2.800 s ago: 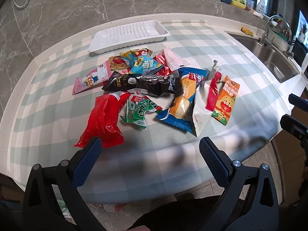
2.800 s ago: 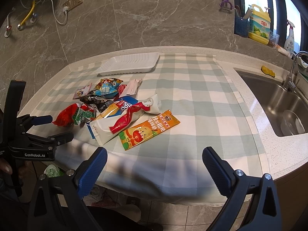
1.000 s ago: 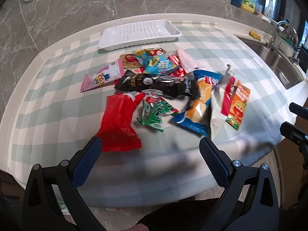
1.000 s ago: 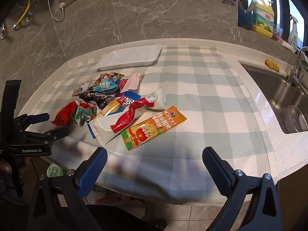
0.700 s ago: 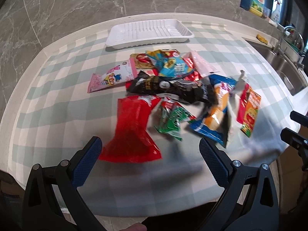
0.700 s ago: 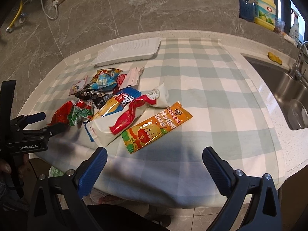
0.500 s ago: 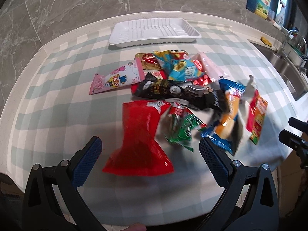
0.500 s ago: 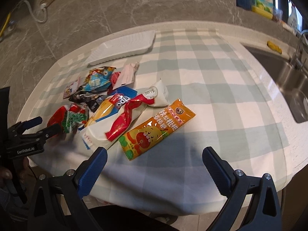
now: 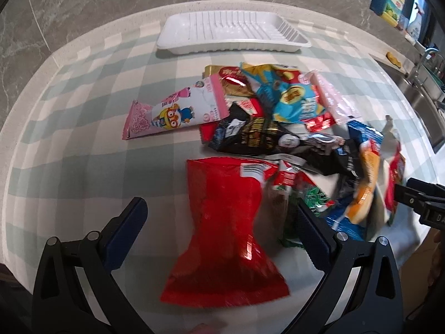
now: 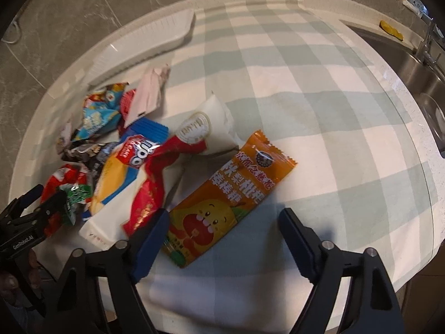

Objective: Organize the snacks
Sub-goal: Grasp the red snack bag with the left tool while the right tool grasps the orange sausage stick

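Note:
A heap of snack packets lies on a green-checked cloth. My left gripper (image 9: 219, 222) is open, its fingers on either side of a red bag (image 9: 225, 222). Beyond lie a pink packet (image 9: 172, 111), a black packet (image 9: 267, 136), a blue chips bag (image 9: 289, 94) and a green packet (image 9: 311, 194). My right gripper (image 10: 224, 231) is open, just over the near end of an orange lollipop packet (image 10: 228, 203). A white-and-red packet (image 10: 155, 178) lies to its left. The empty white tray (image 9: 230, 32) stands at the back; it also shows in the right wrist view (image 10: 155, 41).
A sink (image 10: 425, 83) with a tap is set in the counter at the right. Cleaning bottles (image 9: 395, 2) stand by the window behind it. A marble wall backs the counter. The cloth hangs over the near counter edge (image 10: 361, 278).
Both grippers have moved forward and down toward the table. The left one has closed in around the red bag, the right one on the orange packet. Both stay open.

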Demonstrator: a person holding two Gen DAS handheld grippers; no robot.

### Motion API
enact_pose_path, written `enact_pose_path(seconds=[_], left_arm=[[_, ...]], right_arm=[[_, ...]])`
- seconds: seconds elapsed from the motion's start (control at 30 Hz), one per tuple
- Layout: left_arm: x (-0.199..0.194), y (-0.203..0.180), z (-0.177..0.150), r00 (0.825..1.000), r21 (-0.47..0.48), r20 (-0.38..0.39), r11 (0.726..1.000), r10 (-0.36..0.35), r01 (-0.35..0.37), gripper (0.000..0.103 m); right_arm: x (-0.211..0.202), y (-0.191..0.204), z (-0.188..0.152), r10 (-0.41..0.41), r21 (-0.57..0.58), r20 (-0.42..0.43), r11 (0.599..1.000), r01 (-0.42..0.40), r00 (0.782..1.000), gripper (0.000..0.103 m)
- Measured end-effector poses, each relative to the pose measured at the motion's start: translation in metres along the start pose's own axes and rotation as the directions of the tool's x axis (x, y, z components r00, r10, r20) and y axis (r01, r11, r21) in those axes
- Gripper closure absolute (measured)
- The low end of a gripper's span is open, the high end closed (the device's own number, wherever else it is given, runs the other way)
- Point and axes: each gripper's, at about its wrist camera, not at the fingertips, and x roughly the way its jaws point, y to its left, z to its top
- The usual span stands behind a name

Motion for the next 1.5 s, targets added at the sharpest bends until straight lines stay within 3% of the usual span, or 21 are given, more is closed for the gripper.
enact_pose_path(seconds=[0.13,0.27,0.47,0.57,0.67,0.8,1.1,1.27,1.4,1.5], left_arm=[[0.018,0.011,0.004,0.998,-0.027,-0.052,0.999,-0.030,0.029,0.000],[0.027,0.026,0.003,0.993,-0.090,-0.049,0.991,-0.105,0.101,0.000],[0.030,0.024,-0.001,0.995,-0.022,-0.026,0.995,-0.096,0.096,0.000],[0.030,0.023,-0.003,0.994,-0.004,-0.020,0.994,-0.106,0.106,0.000],[0.029,0.022,-0.005,0.993,0.022,0.006,0.993,-0.119,0.119,0.000],[0.029,0.022,-0.007,0.991,0.057,0.008,0.989,-0.134,0.134,0.000],[0.025,0.029,-0.006,0.982,0.045,-0.064,0.982,-0.178,0.181,0.002],[0.022,0.031,-0.009,0.981,0.056,-0.077,0.981,-0.179,0.184,0.003],[0.019,0.031,-0.011,0.981,0.077,-0.081,0.980,-0.177,0.183,0.014],[0.016,0.032,-0.011,0.979,0.082,-0.080,0.977,-0.188,0.195,0.033]], right_arm=[[0.004,0.004,0.004,-0.034,-0.004,-0.004,0.999,0.034,0.999,0.021],[0.006,0.009,0.006,-0.064,-0.023,-0.016,0.998,0.063,0.998,0.021],[0.010,0.014,0.008,-0.084,-0.038,-0.033,0.996,0.082,0.996,0.012],[0.017,0.019,0.008,-0.091,-0.060,-0.060,0.994,0.087,0.994,0.000],[0.022,0.027,0.007,-0.143,-0.106,-0.075,0.985,0.135,0.987,0.000],[0.022,0.020,0.010,-0.119,-0.077,-0.081,0.991,0.113,0.990,0.000],[0.007,0.000,0.012,-0.131,0.004,-0.067,0.991,0.131,0.989,0.038],[0.009,0.004,0.013,-0.155,-0.013,-0.068,0.988,0.154,0.986,0.047],[0.010,0.016,0.011,-0.166,-0.065,-0.055,0.985,0.162,0.985,0.059],[0.007,0.019,0.011,-0.163,-0.105,-0.041,0.982,0.157,0.986,0.067]])
